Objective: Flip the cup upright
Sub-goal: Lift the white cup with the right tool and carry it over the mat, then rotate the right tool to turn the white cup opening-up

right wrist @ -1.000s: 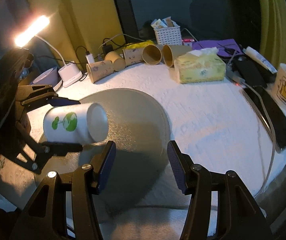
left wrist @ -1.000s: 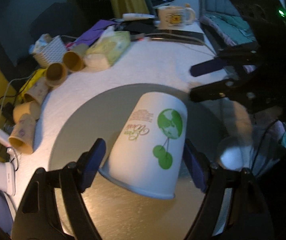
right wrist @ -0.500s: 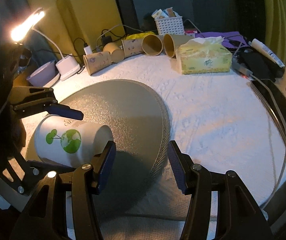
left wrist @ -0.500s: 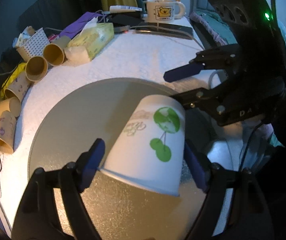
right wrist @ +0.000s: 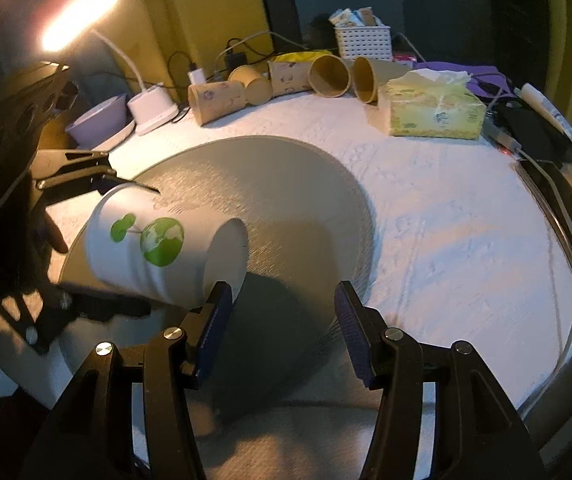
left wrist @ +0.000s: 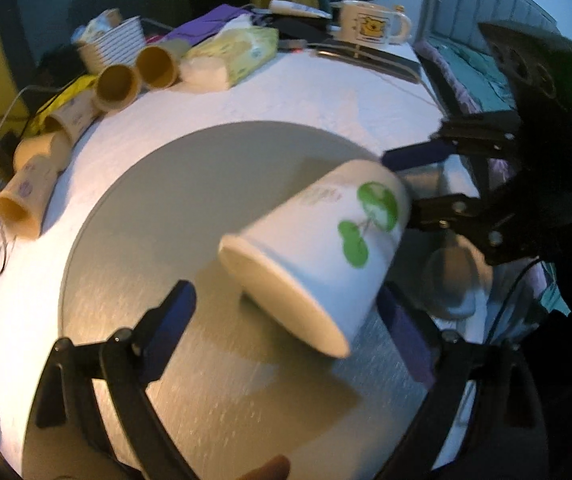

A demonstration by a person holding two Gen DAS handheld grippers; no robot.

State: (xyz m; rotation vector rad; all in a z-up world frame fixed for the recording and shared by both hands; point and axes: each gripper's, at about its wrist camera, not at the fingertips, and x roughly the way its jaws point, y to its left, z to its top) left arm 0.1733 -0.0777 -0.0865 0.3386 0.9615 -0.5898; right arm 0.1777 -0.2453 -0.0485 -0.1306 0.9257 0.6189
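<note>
White paper, printed with a green globe and leaves, makes up the cup (left wrist: 318, 256), which lies tilted on its side over the round grey mat (left wrist: 158, 208), mouth toward the left wrist camera and base pointing toward the right gripper (left wrist: 410, 182). In the left wrist view the left gripper (left wrist: 286, 328) has its fingers spread wide, the right-hand pad beside the cup wall and the left-hand pad well apart from it, so it is released rather than grasping; whether the cup touches the mat I cannot tell. The right wrist view shows the cup (right wrist: 162, 252) from its closed base, with the left gripper (right wrist: 98, 236) above and below its wall, and the right gripper (right wrist: 282, 320) with its blue-padded fingers parted and nothing between them, one pad just beside the cup's base. Along the back of the white tablecloth (right wrist: 446, 216) a row of brown paper cups (right wrist: 270, 80) lies on its side, mouths empty. The white slatted basket (right wrist: 362, 42) holds small packets, and the yellow-green tissue box (right wrist: 432, 110) has a tissue poking out. Only the right wrist view shows the lit desk lamp (right wrist: 78, 16) and a lilac bowl (right wrist: 98, 120); only the left wrist view shows the whole bear-printed mug (left wrist: 370, 24).
</note>
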